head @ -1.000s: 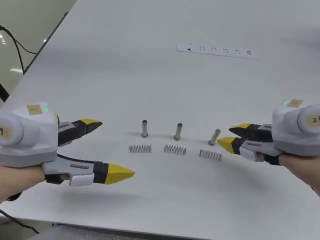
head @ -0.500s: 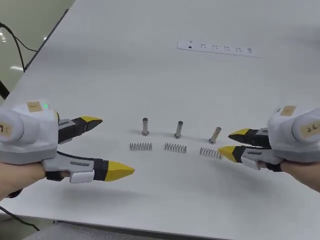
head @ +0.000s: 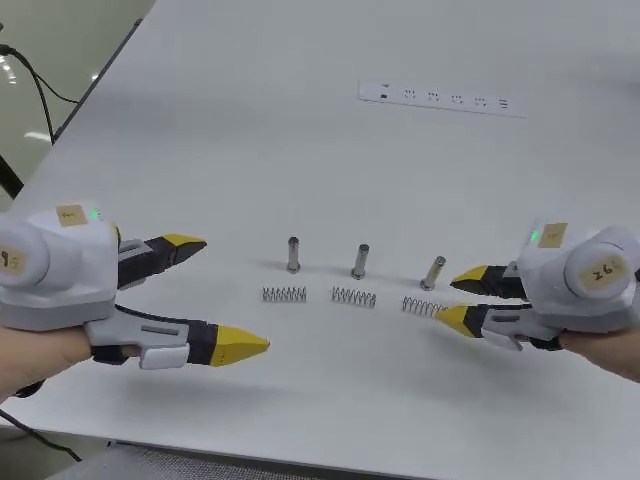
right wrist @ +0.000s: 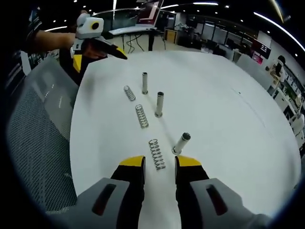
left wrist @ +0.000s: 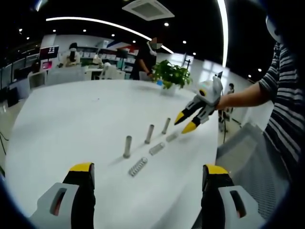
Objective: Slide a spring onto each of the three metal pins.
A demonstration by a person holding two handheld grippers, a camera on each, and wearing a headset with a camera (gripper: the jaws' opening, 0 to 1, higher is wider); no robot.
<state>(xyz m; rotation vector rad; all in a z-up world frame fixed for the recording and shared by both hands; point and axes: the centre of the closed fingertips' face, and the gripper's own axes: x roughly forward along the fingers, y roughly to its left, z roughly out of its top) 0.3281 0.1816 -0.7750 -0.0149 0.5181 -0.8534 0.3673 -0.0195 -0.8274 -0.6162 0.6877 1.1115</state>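
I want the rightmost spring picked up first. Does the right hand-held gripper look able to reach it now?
Probably yes. The right hand-held gripper is open, tips just short of the rightmost spring, nothing lying between them. The nearest pin sits beside the spring, apart from it.

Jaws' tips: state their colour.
Yellow, on left gripper and right gripper; head view shows it best.

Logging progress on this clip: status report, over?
Left gripper open, well left of the pins. Right gripper open, tips near the rightmost spring. All three pins bare. Nothing in the way.
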